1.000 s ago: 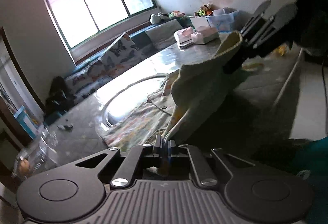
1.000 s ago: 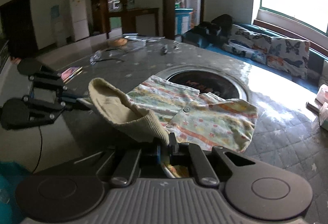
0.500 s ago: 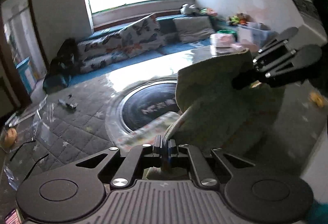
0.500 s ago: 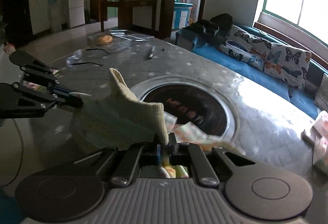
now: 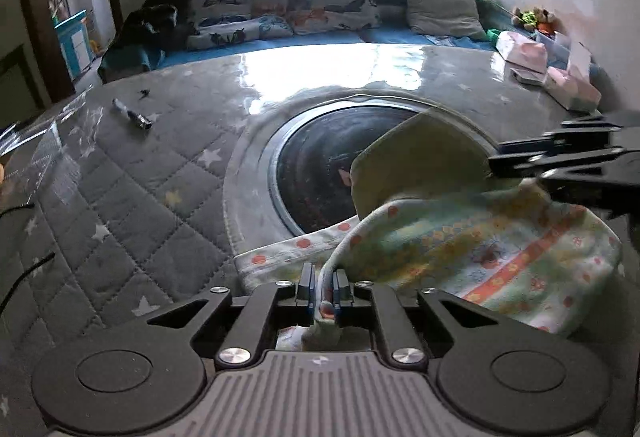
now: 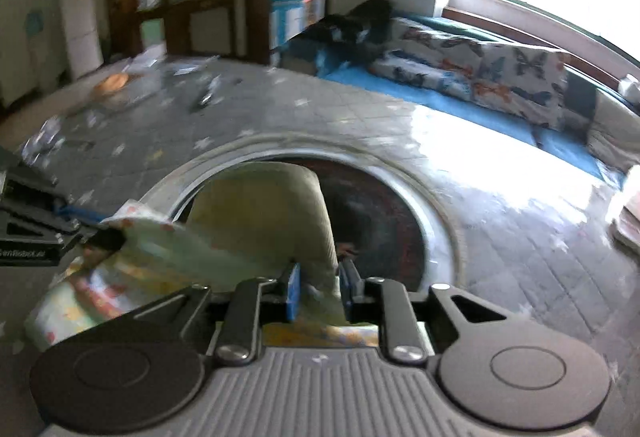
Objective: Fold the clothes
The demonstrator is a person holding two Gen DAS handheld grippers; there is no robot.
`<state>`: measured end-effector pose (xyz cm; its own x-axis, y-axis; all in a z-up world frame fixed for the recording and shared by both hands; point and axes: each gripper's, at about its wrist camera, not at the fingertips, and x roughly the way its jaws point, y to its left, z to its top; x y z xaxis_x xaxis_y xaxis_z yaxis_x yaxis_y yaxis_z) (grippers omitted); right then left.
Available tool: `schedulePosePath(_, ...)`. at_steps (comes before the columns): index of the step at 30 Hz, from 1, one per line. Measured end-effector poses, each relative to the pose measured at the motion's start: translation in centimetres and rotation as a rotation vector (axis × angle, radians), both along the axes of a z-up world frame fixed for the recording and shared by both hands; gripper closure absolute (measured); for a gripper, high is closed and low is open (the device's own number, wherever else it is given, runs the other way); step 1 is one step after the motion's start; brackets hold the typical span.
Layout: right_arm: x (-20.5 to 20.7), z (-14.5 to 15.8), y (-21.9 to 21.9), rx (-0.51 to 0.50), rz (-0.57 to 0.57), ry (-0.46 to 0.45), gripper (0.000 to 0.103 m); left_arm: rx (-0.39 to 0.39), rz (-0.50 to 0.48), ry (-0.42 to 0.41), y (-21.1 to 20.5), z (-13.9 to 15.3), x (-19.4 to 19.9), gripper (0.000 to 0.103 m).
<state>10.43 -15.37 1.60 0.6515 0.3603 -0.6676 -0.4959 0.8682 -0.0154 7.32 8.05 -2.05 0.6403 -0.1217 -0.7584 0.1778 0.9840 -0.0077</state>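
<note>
Your left tongs (image 5: 323, 287) are pinched tight on an edge of the small cotton garment printed with pastel flowers and orange stripes (image 5: 480, 253); its plain cream lining (image 5: 416, 161) is turned up ahead of them, and the cloth runs across to your right tongs (image 6: 319, 291); those blue pads (image 6: 294, 291) stand a little apart with cream fabric bunched between them, and the blur keeps me from saying whether they grip it or have just let go; the garment hangs low between both tongs, its near part seemingly down on the quilted grey star-patterned counter (image 5: 132, 197), beside the dark round inset with a metal rim (image 5: 320, 165) just ahead of the tips. I judge you are laying one half over the other; keep both tongs level and evenly spaced so the fold line stays straight; lower the lifted edge until it meets the edge beneath, then release; avoid dragging sideways, since this soft cloth will likely wrinkle and slide on the glossy cover.
</note>
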Motion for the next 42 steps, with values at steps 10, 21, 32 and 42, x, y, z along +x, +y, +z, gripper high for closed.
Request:
schedulePosePath(10,-3.6,-1.3,-4.9,-0.002,-0.034,0.039,0.083,0.035,0.031,-0.003,0.5,-0.2,0.2,0.090)
schedulePosePath(21,-1.5,-1.9,-6.9,0.089,-0.131,0.071,0.081,0.115,0.163,0.007,3.0,0.0,0.5,0.086)
schedulePosePath(32,-0.3,-2.2,-5.9,0.095,-0.167,0.047,0.103,-0.129,0.040,-0.024,-1.0,3.2,-0.4,0.086)
schedulePosePath(42,0.0,-1.6,-6.2,0.065,-0.197,0.008,0.098,-0.101,0.002,0.050,-4.6,-1.4,3.1,0.086)
